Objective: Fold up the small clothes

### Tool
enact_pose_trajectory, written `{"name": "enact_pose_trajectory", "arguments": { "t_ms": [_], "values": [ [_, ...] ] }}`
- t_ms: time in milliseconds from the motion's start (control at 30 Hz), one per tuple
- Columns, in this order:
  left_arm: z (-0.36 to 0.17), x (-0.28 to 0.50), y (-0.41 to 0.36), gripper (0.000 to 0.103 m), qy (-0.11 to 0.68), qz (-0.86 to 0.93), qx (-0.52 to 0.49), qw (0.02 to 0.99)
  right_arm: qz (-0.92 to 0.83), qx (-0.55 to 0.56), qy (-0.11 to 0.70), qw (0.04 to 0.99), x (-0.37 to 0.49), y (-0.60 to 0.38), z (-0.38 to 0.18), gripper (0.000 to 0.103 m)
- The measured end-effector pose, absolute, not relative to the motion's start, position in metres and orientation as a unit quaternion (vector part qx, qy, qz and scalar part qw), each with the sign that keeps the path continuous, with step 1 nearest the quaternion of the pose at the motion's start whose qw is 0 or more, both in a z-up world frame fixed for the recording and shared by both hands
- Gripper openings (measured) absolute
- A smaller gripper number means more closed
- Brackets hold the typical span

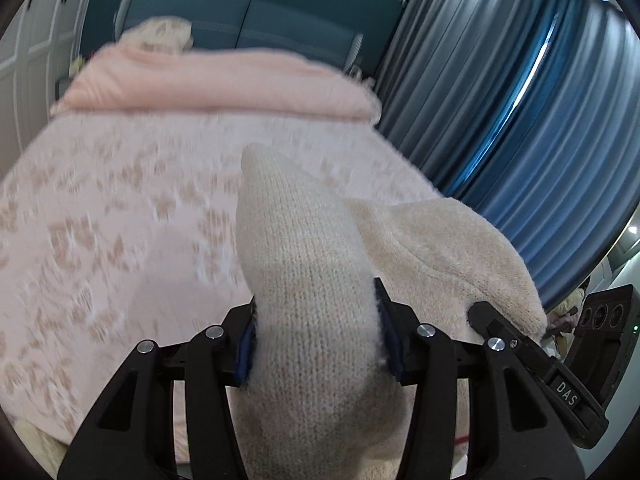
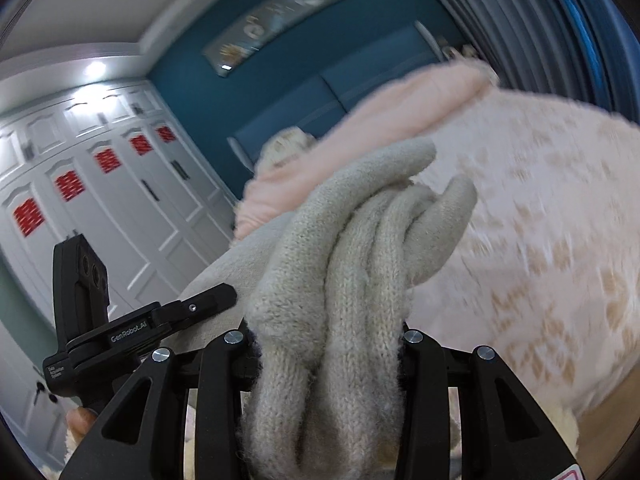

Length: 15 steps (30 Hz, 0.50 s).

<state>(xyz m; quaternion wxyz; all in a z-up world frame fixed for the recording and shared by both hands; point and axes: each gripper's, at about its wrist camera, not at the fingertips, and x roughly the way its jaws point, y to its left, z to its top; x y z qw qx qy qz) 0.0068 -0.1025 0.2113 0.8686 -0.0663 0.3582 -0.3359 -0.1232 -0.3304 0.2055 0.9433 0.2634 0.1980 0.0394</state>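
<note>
Knit: cream wool garment (image 1: 308, 280), thick and fuzzy, held off the bed between both tools; which small garment it is (glove, sock or sleeve) cannot be told from these views.

Left gripper (image 1: 316, 340): clamped on one bunched end of the knit, the blue pads (image 1: 245, 354) pressing in from both sides, a rounded tip of fabric standing up past the fingers.

Right gripper (image 2: 328, 344): closed on several rolled layers of the same cream knit (image 2: 352, 264), with loose finger-like ends flopping beyond the hold.

Where the garment is: in the air over the pink patterned bedspread (image 1: 120, 220), not laid flat; a folded pink blanket (image 1: 224, 80) lies at the far end of the bed.

Risk, slipping: the right hold takes in a thick wad, so only the outer layers may truly be pinched (inner ones could slide out under a tug).

Risk, bad fold: both ends are crumpled, and setting it down like this would likely trap twists inside the fold.

Risk, stretching: pulling the tools apart to flatten it could drag the loose knit out of shape or snag yarn on the pad edges.

Risk, landing: the background is blurred, suggesting quick motion; a fast drop could land the piece partly on the pink blanket.
</note>
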Motion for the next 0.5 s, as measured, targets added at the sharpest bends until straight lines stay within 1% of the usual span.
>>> {"name": "enact_pose_trajectory", "arguments": {
  "t_ms": [200,333,433,500],
  "values": [
    [0.283,-0.001,-0.059,0.048,0.266,-0.344,-0.079,0.897,0.081,0.198,0.116,0.970,-0.121,-0.280,0.284,0.038],
    [0.324,-0.004,-0.023,0.048,0.200,-0.337,-0.079,0.916,0.116,0.175,0.076,0.975,-0.110,-0.252,0.317,0.038],
    [0.346,0.002,0.008,0.048,0.161,-0.327,-0.078,0.928,0.138,0.173,0.061,0.973,-0.092,-0.231,0.326,0.038],
    [0.350,0.008,0.024,0.048,0.152,-0.322,-0.081,0.931,0.148,0.182,0.067,0.970,-0.076,-0.223,0.321,0.038]
  ]
}}
